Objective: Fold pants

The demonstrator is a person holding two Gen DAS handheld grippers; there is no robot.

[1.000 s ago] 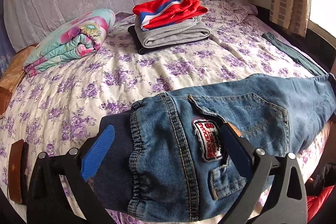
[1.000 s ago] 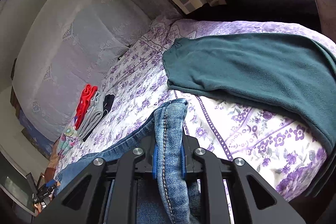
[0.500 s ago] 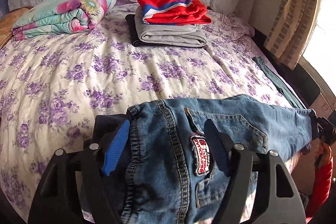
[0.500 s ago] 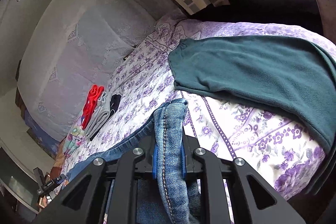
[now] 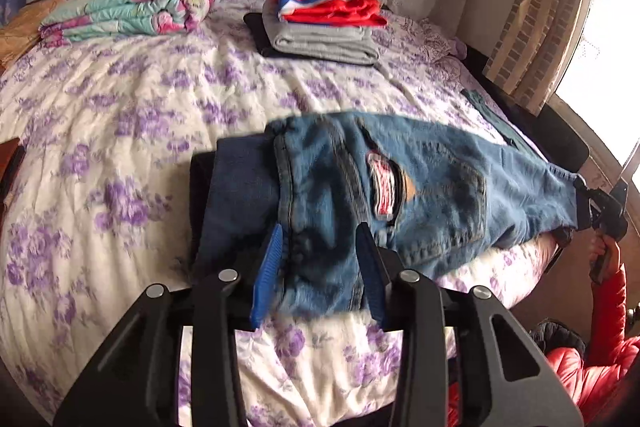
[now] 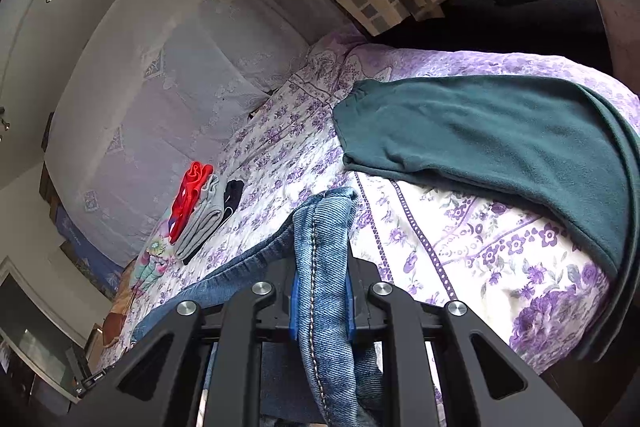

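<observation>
We are looking along the left gripper [image 5: 320, 267] at a pair of blue jeans [image 5: 420, 187] stretched across the near edge of the bed [image 5: 120, 115]. Its jaws are closing, with the waist end of the jeans between the blue pads; we cannot tell whether the pads are pressing the cloth yet. The jeans are running from about six o'clock in the left wrist view out toward three o'clock, where the right gripper [image 5: 600, 211] is holding the far end beside a red sleeve [image 5: 612, 307]. The denim is mid-blue and faded, with a darker band at the waist, a back pocket, orange stitching and a red-and-white patch [image 5: 382, 187] near the middle. The picture is blurred around the cloth.

In the right wrist view we are seeing the right gripper [image 6: 322, 303] with its jaws pinching a bunched leg end of the jeans [image 6: 324, 239], the hem standing up at twelve o'clock of the jaws and a pale seam running down the fold. The rest of the denim is trailing off toward eight o'clock.

A dark green garment [image 6: 500, 155] is lying flat on the bed at about two o'clock of that view, apart from the jeans. A stack of folded clothes [image 5: 324, 23], red on grey on black, is sitting at twelve o'clock in the left view, with a rolled flowered quilt [image 5: 132, 7] at ten o'clock.
</observation>
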